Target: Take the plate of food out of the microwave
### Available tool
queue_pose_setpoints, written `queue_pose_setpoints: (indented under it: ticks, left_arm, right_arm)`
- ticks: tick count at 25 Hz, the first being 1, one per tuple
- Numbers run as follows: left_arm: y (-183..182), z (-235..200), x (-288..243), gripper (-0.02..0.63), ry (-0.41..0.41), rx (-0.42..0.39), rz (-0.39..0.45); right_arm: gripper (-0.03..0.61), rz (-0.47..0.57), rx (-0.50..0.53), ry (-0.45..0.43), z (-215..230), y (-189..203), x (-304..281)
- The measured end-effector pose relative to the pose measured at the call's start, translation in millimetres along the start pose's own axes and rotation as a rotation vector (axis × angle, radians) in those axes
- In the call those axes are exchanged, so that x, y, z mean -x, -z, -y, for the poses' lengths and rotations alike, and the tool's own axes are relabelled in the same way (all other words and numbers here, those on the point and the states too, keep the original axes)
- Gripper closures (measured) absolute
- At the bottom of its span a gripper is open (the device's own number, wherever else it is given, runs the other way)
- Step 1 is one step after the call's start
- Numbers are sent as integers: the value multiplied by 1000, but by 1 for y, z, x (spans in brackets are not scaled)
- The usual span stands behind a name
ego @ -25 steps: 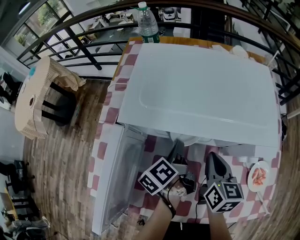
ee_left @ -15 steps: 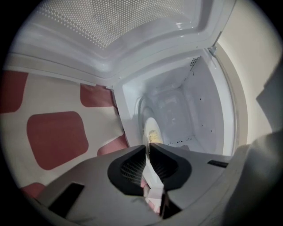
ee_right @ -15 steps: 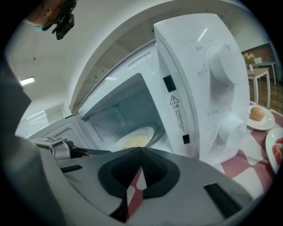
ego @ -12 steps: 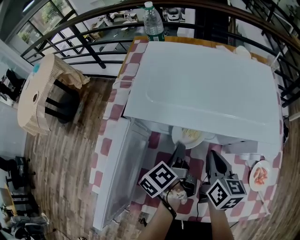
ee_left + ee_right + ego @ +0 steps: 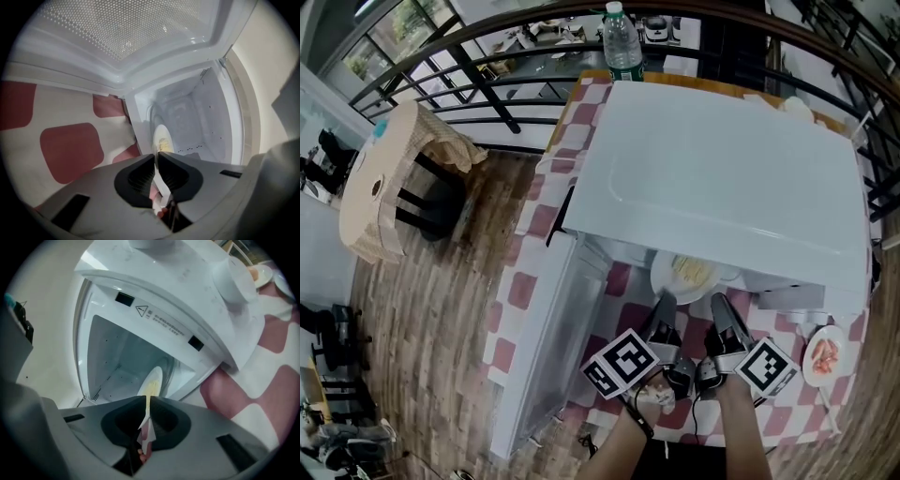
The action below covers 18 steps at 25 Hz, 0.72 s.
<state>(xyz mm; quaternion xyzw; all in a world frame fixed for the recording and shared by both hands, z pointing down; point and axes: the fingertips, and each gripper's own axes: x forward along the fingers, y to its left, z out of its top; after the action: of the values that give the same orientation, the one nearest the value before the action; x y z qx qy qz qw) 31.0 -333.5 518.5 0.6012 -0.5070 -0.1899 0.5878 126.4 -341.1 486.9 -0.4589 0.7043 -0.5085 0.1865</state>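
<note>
A white plate of yellowish food (image 5: 689, 273) sticks halfway out of the open white microwave (image 5: 722, 178). My left gripper (image 5: 664, 301) is shut on the plate's near rim. In the left gripper view the plate (image 5: 162, 139) runs edge-on between the jaws of that gripper (image 5: 156, 154). My right gripper (image 5: 718, 301) is beside the left one on the same rim. Its jaws have just been opening. In the right gripper view the plate (image 5: 152, 380) passes between the tips of that gripper (image 5: 146, 398), which sit against it.
The microwave door (image 5: 539, 347) hangs open to the left over the red-checked tablecloth (image 5: 619, 314). A small plate of reddish food (image 5: 823, 356) lies at the right. A water bottle (image 5: 622, 47) stands behind the microwave. A chair (image 5: 394, 178) stands on the wooden floor at the left.
The plate has slid outward from under the microwave's top into plain sight. The right gripper has rolled and moved in onto the plate's rim beside the left one.
</note>
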Motion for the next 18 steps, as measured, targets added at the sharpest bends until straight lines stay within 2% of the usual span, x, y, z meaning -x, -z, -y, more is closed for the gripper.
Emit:
queue_pose_setpoints:
  ticks: [2, 3, 4, 6, 8, 12, 16, 18]
  left_arm:
    - [0, 1, 1, 568, 0, -25, -6]
    - [0, 0, 1, 568, 1, -29, -9]
    - [0, 0, 1, 568, 2, -28, -11]
    - [0, -2, 2, 566, 1, -22, -15]
    - [1, -3, 3, 565, 1, -24, -22]
    - [1, -3, 3, 565, 7, -45, -35]
    - [1, -2, 1, 565, 11, -58, -50]
    - [0, -2, 1, 565, 9, -63, -57]
  right_arm:
    - [523, -7, -12, -5, 4, 0, -3]
    - [497, -10, -18, 4, 7, -1, -4]
    - [468, -12, -31, 30, 13, 0, -3]
    - [463, -16, -79, 134, 33, 3, 4]
    - [463, -17, -111, 183, 44, 6, 7]
    - [463, -15, -132, 115, 40, 6, -1]
    - [465, -7, -114, 83, 35, 5, -7]
    - [502, -5, -120, 60, 31, 5, -11]
